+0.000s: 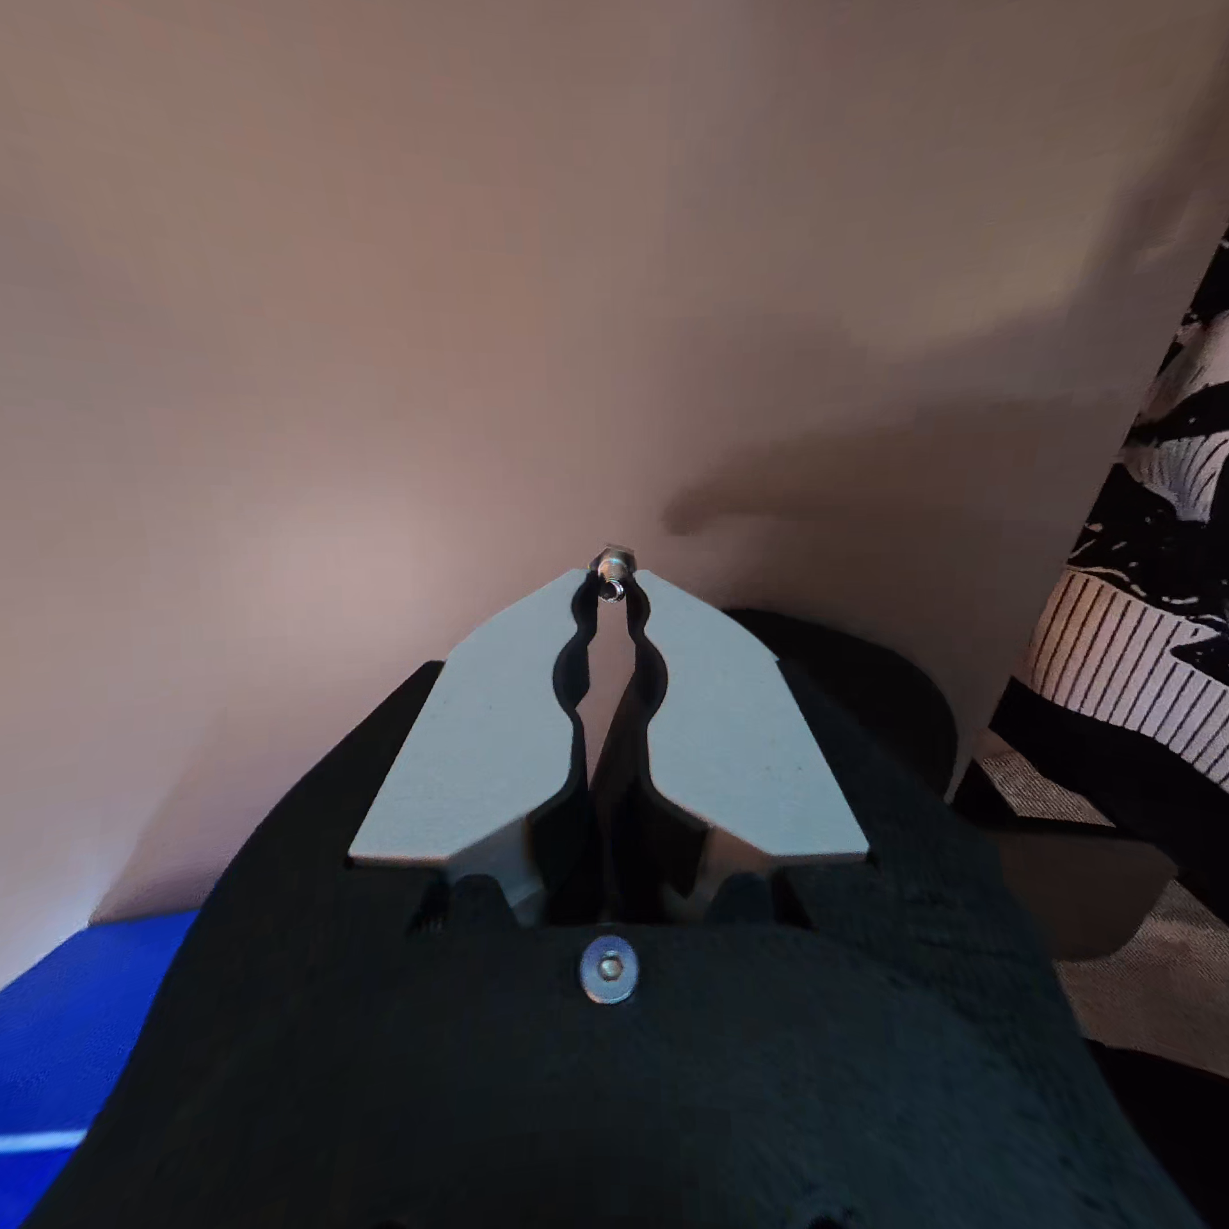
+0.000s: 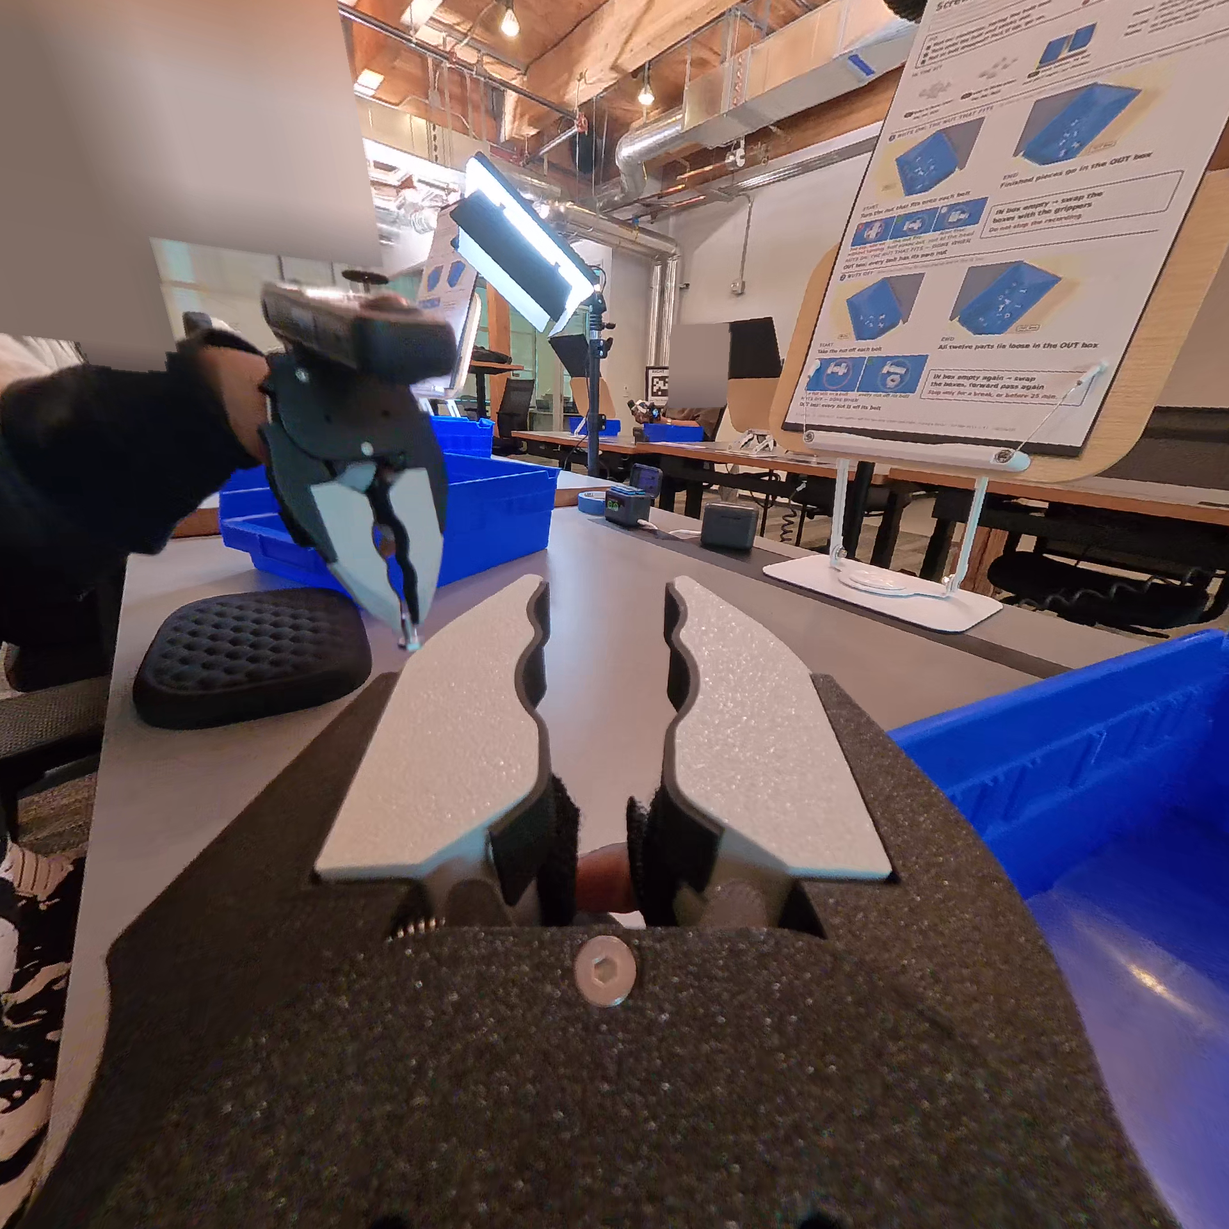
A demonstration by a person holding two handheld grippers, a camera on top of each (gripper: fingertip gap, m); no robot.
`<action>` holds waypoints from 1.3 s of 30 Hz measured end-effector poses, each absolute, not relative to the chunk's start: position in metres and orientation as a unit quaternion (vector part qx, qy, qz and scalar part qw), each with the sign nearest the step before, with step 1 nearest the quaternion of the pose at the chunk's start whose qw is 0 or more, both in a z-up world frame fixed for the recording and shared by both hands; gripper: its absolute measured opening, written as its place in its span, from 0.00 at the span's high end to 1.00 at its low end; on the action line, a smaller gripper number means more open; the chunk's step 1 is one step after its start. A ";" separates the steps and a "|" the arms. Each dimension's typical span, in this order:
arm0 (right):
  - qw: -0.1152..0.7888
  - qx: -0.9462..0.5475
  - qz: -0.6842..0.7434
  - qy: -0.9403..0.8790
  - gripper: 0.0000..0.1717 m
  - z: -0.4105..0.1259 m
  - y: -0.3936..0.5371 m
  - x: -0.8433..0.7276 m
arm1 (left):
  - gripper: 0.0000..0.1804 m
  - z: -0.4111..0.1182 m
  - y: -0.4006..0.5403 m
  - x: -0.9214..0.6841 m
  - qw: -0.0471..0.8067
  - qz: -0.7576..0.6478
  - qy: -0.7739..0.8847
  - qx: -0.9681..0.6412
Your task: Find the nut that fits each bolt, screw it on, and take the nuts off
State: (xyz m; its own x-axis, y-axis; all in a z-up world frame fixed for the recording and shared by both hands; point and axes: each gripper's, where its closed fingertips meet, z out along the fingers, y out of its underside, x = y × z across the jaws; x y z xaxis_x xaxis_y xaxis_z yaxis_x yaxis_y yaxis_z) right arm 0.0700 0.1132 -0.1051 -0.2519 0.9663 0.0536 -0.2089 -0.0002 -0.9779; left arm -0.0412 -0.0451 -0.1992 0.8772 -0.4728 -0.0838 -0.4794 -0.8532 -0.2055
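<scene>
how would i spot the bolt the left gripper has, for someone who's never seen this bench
Start at the black honeycomb pad on the grey table. Just right of it, the left gripper points down, pinching a small silver bolt, the only shiny metal part there.

Place: open workshop-style lab or office.
Ceiling: bare timber beams [image 2: 598,46] and exposed metal ducts [image 2: 665,139].
Furniture: rows of long worktables [image 2: 665,452].
Gear: studio light panel [image 2: 525,246] on a stand, blue parts bins [image 2: 492,505], instruction sheet [image 2: 1011,233] on a stand.
</scene>
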 end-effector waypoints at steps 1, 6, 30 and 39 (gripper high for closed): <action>0.488 -0.369 0.603 -0.511 0.81 -0.105 0.113 0.070 | 0.96 -0.205 -0.044 -0.037 0.104 0.008 0.251 -0.962; 0.487 -0.369 0.604 -0.511 0.81 -0.105 0.113 0.070 | 0.96 -0.222 -0.041 -0.032 0.087 0.000 0.256 -0.963; 0.488 -0.365 0.606 -0.512 0.81 -0.104 0.112 0.070 | 0.81 -0.198 -0.195 -0.197 0.069 0.029 -0.065 -0.995; 0.484 -0.368 0.607 -0.512 0.81 -0.105 0.113 0.070 | 0.83 -0.230 -0.206 -0.217 0.043 0.010 -0.104 -0.994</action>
